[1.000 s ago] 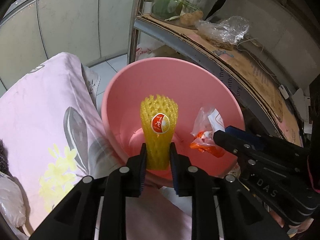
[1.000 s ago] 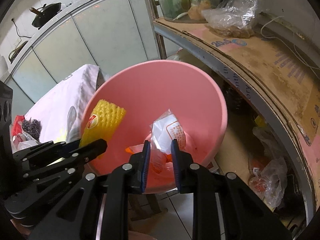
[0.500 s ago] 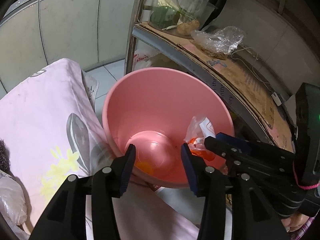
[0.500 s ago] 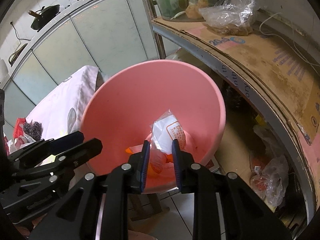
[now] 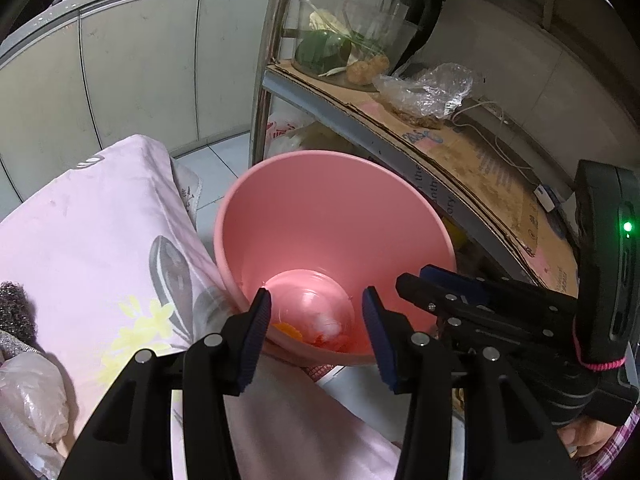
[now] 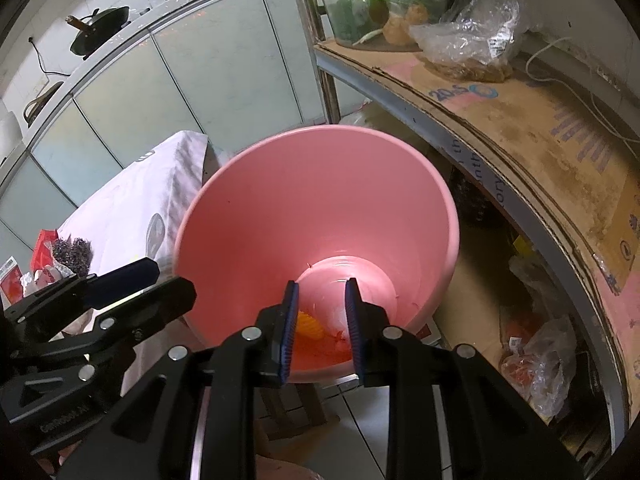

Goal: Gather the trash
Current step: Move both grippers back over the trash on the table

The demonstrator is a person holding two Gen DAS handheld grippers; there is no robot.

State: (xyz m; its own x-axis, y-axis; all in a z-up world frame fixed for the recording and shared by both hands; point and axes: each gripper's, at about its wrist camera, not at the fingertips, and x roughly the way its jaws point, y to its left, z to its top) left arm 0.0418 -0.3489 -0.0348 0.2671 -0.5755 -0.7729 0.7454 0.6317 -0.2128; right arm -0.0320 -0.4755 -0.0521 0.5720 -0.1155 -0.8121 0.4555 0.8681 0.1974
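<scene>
Your left gripper [image 5: 316, 322] and right gripper [image 6: 320, 314] gape empty above the pink bucket [image 6: 320, 200]; the trash [image 6: 316, 330] lies at its bottom.

Cardboard-lined shelf [image 6: 540, 148]: plastic bag [image 6: 472, 36], glass bowl [image 6: 360, 12], cable [image 6: 576, 88]

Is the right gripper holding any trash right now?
No. The right gripper is open and empty above the pink basin; the trash lies at the bottom.

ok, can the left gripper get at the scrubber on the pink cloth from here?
Probably yes. The left gripper is open and empty over the bucket; the scrubber lies uncovered on the cloth to its left, nothing between.
</scene>
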